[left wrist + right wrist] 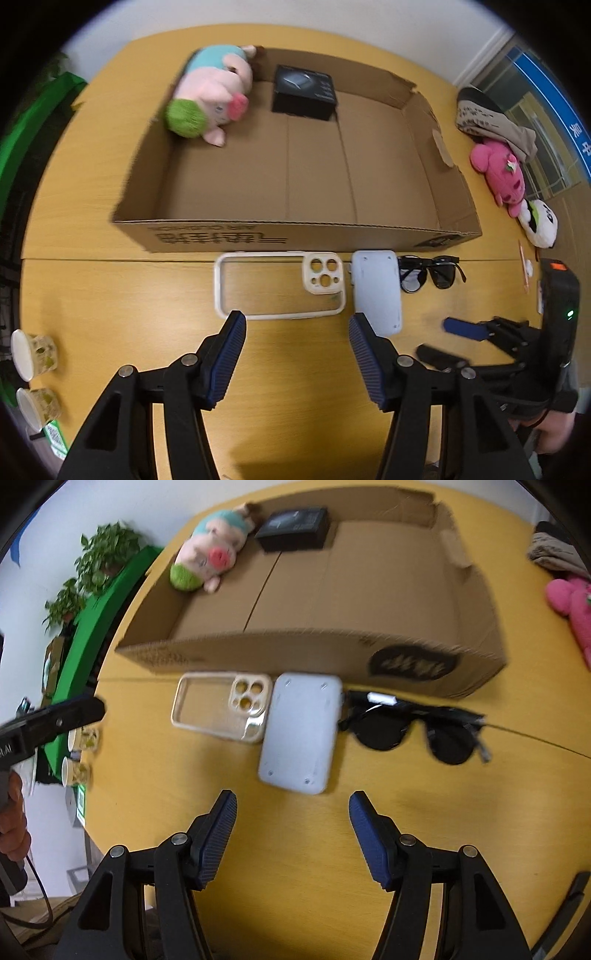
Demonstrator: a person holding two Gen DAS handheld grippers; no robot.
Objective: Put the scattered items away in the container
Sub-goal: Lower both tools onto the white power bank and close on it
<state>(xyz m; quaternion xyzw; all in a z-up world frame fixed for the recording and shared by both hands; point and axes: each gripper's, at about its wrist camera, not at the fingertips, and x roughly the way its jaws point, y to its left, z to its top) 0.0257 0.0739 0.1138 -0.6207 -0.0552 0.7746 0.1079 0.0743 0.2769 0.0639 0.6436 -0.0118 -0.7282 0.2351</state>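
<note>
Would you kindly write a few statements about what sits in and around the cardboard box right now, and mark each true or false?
1. The pig plush lies inside the cardboard box. True.
2. The sunglasses are in the box. False: they lie on the table, in front of the box.
3. The left gripper holds the phone case. False: its jaws are open and empty.
4. A black box sits beside the pig plush. True.
5. The right gripper is open. True.
6. The white device lies between the phone case and the sunglasses. True.
</note>
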